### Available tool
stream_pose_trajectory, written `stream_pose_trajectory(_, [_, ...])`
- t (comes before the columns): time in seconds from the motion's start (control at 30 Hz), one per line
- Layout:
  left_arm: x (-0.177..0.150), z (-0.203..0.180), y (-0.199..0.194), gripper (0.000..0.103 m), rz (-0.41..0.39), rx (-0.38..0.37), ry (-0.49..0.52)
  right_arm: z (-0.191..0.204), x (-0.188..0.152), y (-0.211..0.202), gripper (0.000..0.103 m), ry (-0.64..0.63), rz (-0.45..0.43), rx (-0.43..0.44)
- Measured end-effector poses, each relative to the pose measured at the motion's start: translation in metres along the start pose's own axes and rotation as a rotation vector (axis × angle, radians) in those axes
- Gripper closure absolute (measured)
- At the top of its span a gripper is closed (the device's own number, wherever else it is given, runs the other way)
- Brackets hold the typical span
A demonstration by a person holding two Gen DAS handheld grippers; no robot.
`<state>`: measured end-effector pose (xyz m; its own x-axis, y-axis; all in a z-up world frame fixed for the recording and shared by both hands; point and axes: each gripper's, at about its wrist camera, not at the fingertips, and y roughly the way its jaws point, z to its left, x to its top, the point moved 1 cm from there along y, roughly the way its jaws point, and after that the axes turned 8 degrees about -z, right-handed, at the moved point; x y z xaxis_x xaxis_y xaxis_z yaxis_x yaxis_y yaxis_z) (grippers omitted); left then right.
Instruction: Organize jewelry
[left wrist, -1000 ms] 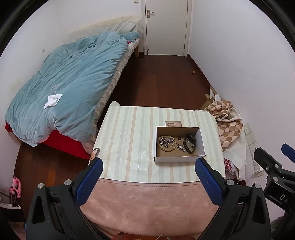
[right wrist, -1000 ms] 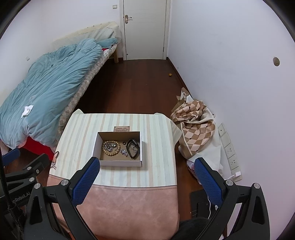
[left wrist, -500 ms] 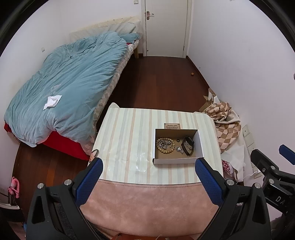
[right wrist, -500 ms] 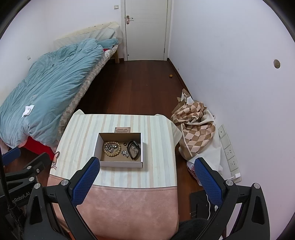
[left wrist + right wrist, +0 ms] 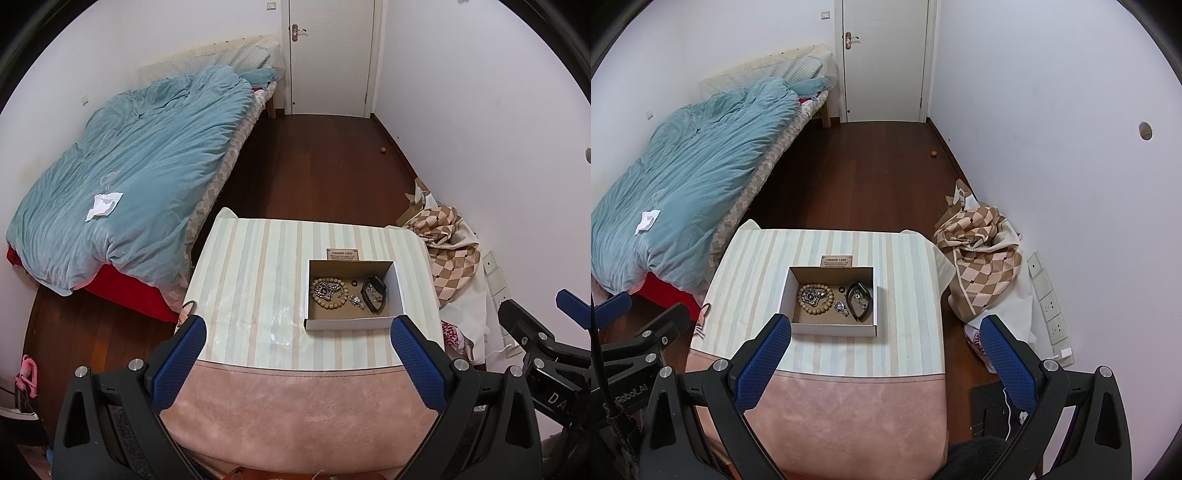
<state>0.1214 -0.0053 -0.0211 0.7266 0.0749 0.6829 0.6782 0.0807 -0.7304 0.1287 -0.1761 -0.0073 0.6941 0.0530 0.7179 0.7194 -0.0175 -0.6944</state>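
Note:
An open white cardboard box (image 5: 349, 325) (image 5: 833, 329) sits on a striped tablecloth. Inside lie a wooden bead bracelet (image 5: 330, 291) (image 5: 815, 295) with a silver chain in its ring, a small silver piece (image 5: 355, 300) (image 5: 841, 307), a tiny dark ring (image 5: 354, 283) (image 5: 841, 289) and a black band (image 5: 373, 294) (image 5: 859, 301). My left gripper (image 5: 295, 352) hangs open, high above the table's near edge. My right gripper (image 5: 882, 352) is open too, at the same height, with nothing between its fingers.
A small label card (image 5: 342, 254) (image 5: 836, 260) lies behind the box. The table (image 5: 255, 280) (image 5: 908, 295) has a pink cloth at its near side. A bed with a teal duvet (image 5: 129, 177) stands left. Checkered fabric (image 5: 982, 258) is heaped by the right wall, near wall sockets (image 5: 1051, 306).
Both grippers have risen and drawn back a little, so the table and box look smaller and lower in view. Jaws stayed open.

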Motion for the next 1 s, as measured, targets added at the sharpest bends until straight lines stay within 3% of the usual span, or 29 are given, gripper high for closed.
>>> stream_pose_trajectory(1.0, [-0.0002,0.0035,-0.0037,0.001,0.000,-0.001,-0.016,-0.0048,-0.0022,0.0006,0.000,-0.010,0.002,0.015])
